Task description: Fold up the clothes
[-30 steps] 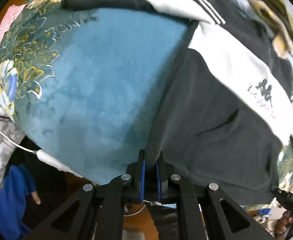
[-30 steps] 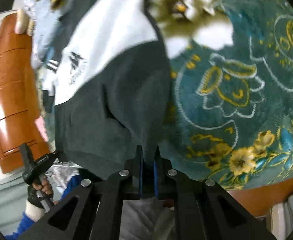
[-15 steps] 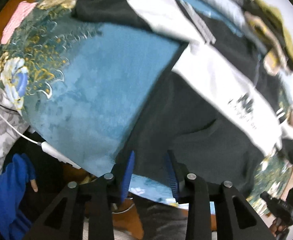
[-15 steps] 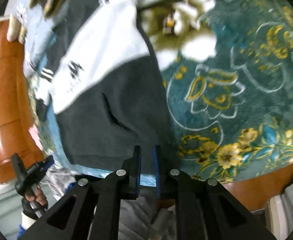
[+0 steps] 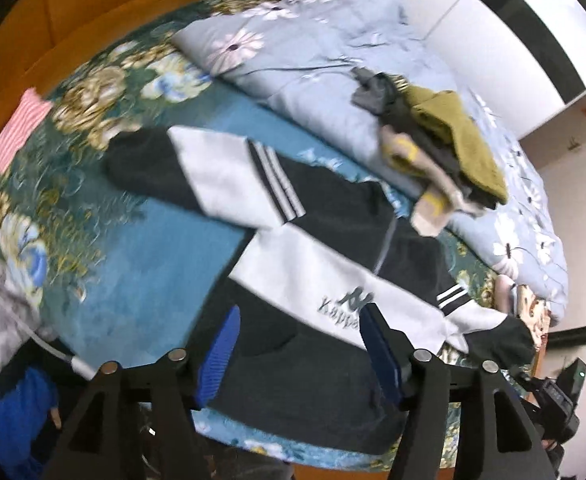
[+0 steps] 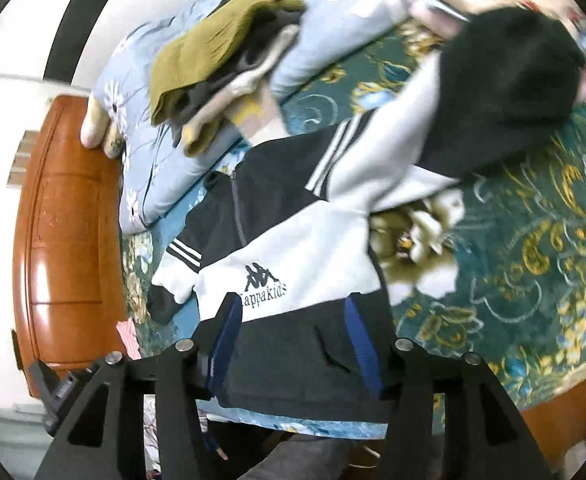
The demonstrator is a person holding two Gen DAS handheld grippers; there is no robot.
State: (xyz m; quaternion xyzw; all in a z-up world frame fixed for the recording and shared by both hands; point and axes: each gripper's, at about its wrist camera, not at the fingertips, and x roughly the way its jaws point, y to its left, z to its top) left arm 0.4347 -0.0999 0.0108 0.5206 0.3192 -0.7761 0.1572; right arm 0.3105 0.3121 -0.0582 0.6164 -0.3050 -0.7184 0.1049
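A black-and-white sweatshirt (image 5: 317, 280) with a printed logo lies spread flat on the teal floral bedspread (image 5: 141, 264), sleeves out to both sides. My left gripper (image 5: 299, 350) hangs above its dark hem, jaws opening, nothing between the blue pads. In the right wrist view the same sweatshirt (image 6: 293, 264) lies below my right gripper (image 6: 291, 340), whose jaws are also opening over the hem with nothing held. One sleeve ends in a black cuff (image 6: 505, 96) at the upper right.
A pile of folded clothes topped by an olive garment (image 5: 449, 136) rests on a pale blue flowered duvet (image 5: 313, 40) behind the sweatshirt. A wooden bed frame (image 6: 65, 240) borders the mattress. A pink striped cloth (image 5: 21, 128) lies at the far left.
Both grippers let go of the sweatshirt's hem, opened, and rose away from it. The view now takes in the whole garment and the duvet behind.
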